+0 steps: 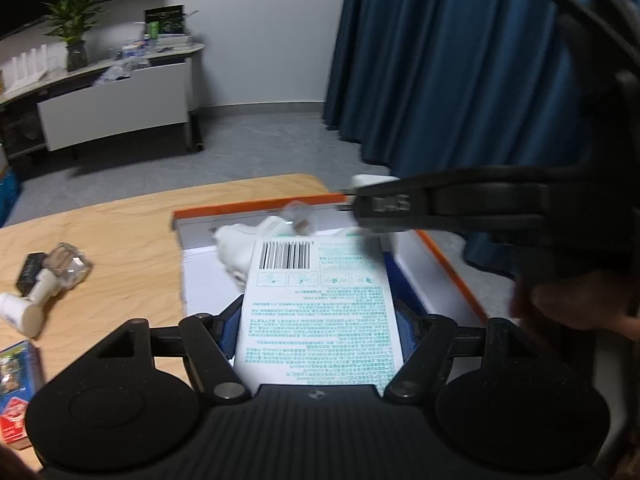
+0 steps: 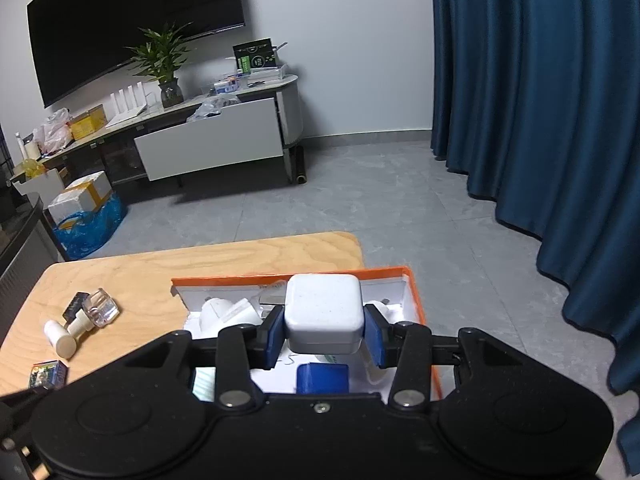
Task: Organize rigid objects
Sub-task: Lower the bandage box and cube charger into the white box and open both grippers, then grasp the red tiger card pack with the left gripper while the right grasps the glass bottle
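My left gripper (image 1: pixel 319 332) is shut on a flat white carton (image 1: pixel 316 304) printed with green text and a barcode. It holds the carton over the near part of an orange-rimmed white tray (image 1: pixel 256 206). My right gripper (image 2: pixel 324 336) is shut on a white rounded square case (image 2: pixel 324 308), both blue pads against its sides, above the tray (image 2: pixel 394 270). In the left wrist view the right gripper (image 1: pixel 384 204) reaches in from the right over the tray's far corner. White plug-like pieces (image 2: pixel 224 312) lie inside the tray.
On the wooden table (image 2: pixel 240 256) left of the tray lie a clear glass bottle (image 2: pixel 102 306), a white bottle (image 2: pixel 60 338), a small black box (image 1: pixel 28 276) and a colourful small box (image 2: pixel 47 374). The tray sits at the table's right edge. Grey floor and a blue curtain (image 2: pixel 540 120) lie beyond.
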Tool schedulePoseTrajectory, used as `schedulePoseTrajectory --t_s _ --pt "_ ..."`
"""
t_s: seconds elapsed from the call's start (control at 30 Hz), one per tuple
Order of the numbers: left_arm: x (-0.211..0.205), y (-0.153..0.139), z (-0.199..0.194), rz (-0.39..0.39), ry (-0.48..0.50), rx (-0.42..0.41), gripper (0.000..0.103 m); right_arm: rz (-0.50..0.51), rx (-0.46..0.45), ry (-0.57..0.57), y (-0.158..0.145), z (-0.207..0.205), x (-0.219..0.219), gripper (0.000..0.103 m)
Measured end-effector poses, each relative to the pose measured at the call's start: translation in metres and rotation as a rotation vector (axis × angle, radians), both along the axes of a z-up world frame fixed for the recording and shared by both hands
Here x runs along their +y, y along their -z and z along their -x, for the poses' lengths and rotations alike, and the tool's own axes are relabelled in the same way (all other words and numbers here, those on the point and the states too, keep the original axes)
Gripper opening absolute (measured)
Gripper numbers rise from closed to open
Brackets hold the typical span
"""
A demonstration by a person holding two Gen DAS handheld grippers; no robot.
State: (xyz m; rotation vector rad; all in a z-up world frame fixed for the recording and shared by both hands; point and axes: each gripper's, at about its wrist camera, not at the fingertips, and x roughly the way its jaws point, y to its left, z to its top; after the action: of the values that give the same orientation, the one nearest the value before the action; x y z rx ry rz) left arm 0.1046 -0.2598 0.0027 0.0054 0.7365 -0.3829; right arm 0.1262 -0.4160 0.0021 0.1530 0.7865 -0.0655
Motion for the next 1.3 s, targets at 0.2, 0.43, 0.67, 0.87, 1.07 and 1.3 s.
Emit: schedulePoseTrajectory --t_s 0.2,0.43,0.67,0.87,1.07,1.3 --pt "0.003 -0.002 0.003 0.024 0.007 0.009 0.074 0.003 -0.04 0.012 -0.01 0.004 0.0 0.061" --pt "0.024 -0.014 0.012 0.019 -0.055 -0.004 0.078 0.025 -0.077 0.029 -0.028 0.025 0.007 0.061" --pt "0.06 -0.02 0.022 -0.009 -0.143 0.0 0.081 0.017 -0.061 0.036 -0.029 0.048 0.027 0.069" --pt "0.093 -0.028 0.034 -0.032 -0.223 -0.025 0.086 0.002 -0.052 -0.001 -0.027 0.06 0.055 0.072" --pt "0.128 -0.027 0.043 -0.054 -0.304 -0.019 0.086 -0.029 -0.045 -0.054 -0.024 0.065 0.09 0.072" --pt "0.164 -0.021 0.047 -0.051 -0.396 0.006 0.086 -0.042 -0.025 -0.121 -0.017 0.063 0.127 0.072"
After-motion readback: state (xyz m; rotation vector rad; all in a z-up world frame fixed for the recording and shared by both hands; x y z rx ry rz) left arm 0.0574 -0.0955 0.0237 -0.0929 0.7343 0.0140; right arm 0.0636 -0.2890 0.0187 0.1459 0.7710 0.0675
